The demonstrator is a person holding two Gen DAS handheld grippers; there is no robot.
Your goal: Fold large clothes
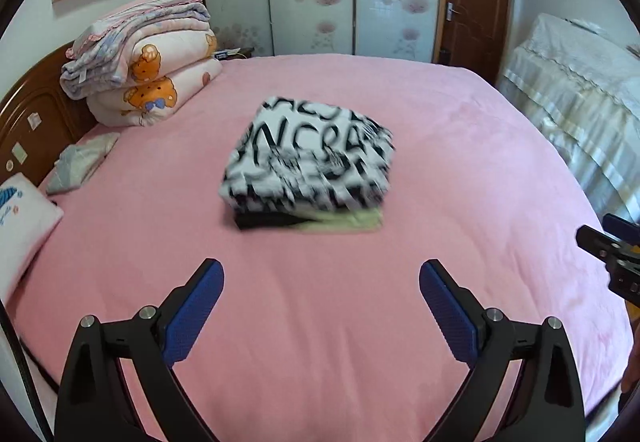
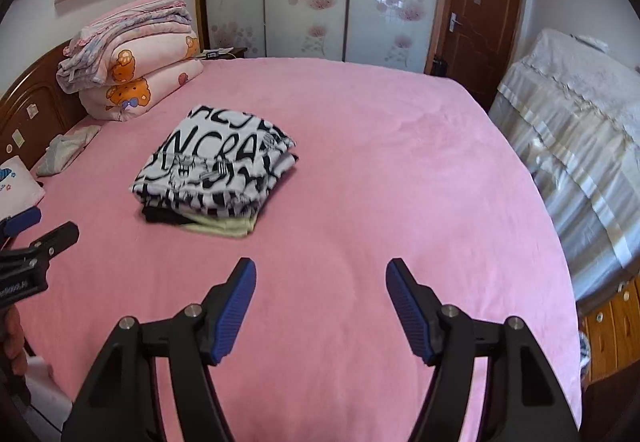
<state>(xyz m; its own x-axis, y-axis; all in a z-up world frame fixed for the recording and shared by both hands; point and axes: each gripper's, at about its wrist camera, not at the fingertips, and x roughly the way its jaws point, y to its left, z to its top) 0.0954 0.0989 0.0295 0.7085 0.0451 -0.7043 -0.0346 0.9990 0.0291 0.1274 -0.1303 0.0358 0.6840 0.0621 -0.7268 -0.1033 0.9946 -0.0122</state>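
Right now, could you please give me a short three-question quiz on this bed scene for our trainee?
1. True or false: the left claw is shut on the black-and-white printed garment.
2. Multiple choice: what shows directly under the printed garment in the pile? A) a red towel B) a dark garment and a pale yellow-green garment C) nothing at all
3. Fill in: the stack of folded quilts sits at the ____ end of the pink bed.

Key:
1. False; both the left claw and the right claw are open and empty, short of the pile.
2. B
3. Headboard
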